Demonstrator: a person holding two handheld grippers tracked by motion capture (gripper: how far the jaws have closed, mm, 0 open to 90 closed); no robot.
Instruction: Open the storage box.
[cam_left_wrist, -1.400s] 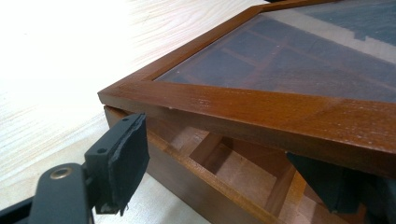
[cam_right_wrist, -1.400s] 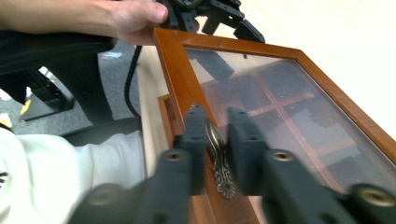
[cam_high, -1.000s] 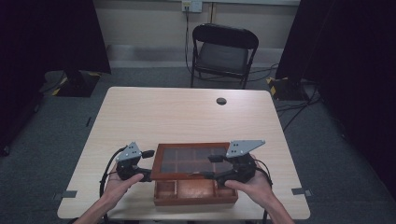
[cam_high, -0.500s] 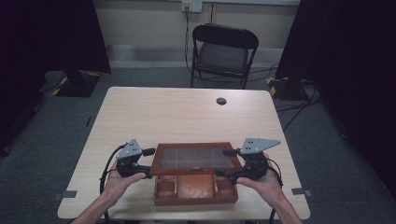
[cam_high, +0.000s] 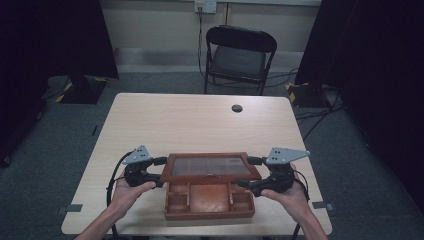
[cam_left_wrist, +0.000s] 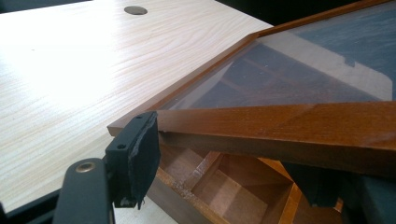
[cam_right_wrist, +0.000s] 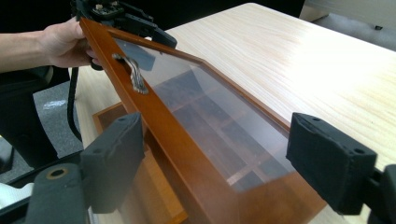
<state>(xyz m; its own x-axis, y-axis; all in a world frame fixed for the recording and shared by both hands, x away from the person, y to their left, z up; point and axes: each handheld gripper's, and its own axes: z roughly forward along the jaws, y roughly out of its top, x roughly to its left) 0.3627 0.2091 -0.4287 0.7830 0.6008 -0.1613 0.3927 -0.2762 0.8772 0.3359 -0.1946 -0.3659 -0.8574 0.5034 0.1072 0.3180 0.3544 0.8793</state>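
A brown wooden box (cam_high: 210, 206) with several compartments lies at the table's near edge. Its glass-paned lid (cam_high: 210, 166) is tilted up over it, with a metal clasp (cam_right_wrist: 133, 74) on the front rail. My left gripper (cam_high: 160, 172) is at the lid's left end. Its jaws have just been closing on the lid's frame (cam_left_wrist: 280, 126), and one pad (cam_left_wrist: 142, 154) presses on the corner. My right gripper (cam_high: 248, 172) is at the lid's right end. Its jaws have just been opening and stand wide around the frame (cam_right_wrist: 187, 154), pads off the wood.
The light wooden table (cam_high: 200, 125) has a round cable hole (cam_high: 237, 108) near its far edge. A black folding chair (cam_high: 237, 55) stands beyond the table. Dark curtains hang on both sides, and cables run over the grey floor.
My right gripper has spread its jaws and slid a little to the right, off the lid's right end. The left gripper has stayed at the lid's left end.
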